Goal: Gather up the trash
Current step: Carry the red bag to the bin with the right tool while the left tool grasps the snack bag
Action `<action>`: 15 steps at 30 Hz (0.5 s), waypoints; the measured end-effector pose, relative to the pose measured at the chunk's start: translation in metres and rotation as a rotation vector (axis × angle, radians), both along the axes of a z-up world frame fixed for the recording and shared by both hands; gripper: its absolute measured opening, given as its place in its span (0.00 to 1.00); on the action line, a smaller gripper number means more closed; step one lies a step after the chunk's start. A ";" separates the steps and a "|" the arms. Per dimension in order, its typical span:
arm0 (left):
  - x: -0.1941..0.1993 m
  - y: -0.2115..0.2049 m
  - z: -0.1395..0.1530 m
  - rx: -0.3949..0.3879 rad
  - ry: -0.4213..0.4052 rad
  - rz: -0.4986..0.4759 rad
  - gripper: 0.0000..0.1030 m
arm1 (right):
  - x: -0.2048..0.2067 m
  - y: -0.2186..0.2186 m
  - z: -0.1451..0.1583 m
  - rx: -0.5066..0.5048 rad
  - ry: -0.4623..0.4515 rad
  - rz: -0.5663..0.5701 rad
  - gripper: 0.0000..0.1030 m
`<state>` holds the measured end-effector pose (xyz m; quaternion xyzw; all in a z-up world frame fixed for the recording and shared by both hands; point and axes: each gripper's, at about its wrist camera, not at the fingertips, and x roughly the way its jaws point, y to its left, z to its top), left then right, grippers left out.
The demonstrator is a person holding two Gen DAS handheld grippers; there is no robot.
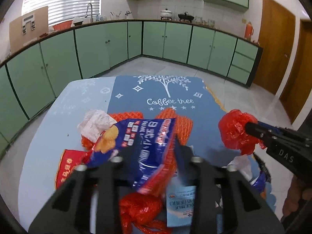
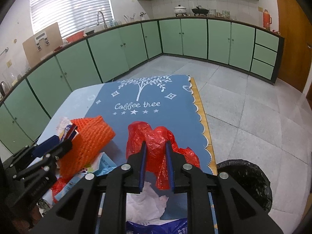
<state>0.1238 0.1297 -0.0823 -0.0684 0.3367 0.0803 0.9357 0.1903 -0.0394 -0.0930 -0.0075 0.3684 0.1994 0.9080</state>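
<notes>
So my right gripper [image 2: 157, 163] is pinching the red plastic bag [image 2: 156, 136], the black-lined trash bin [image 2: 251, 177] sits just down-right of it off the bench [image 2: 195, 101], and my left gripper [image 1: 156, 156] is clamped on the blue snack wrapper [image 1: 144, 136].

The left tool [image 1: 148, 156] hid its own fingertips under a blue snack wrapper [image 1: 144, 148], so its grip could not be read there. A milk carton [image 1: 180, 206] lay partly behind the tool's frame. In the right wrist view, the bottom edge cut off another blue wrapper [image 2: 156, 227], the black bin [image 2: 247, 183] stood partly behind the tool's frame, and crumpled white tissue [image 2: 146, 204] was partly covered.
</notes>
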 end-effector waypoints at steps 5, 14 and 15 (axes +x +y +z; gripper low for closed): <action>-0.019 0.004 0.018 0.009 -0.076 0.006 0.06 | -0.010 -0.005 0.013 0.021 -0.030 0.006 0.18; -0.046 -0.008 0.062 0.024 -0.224 -0.038 0.03 | -0.028 -0.024 0.046 0.062 -0.124 -0.005 0.18; -0.047 -0.011 0.067 0.020 -0.241 -0.048 0.02 | -0.029 -0.028 0.050 0.065 -0.136 -0.012 0.18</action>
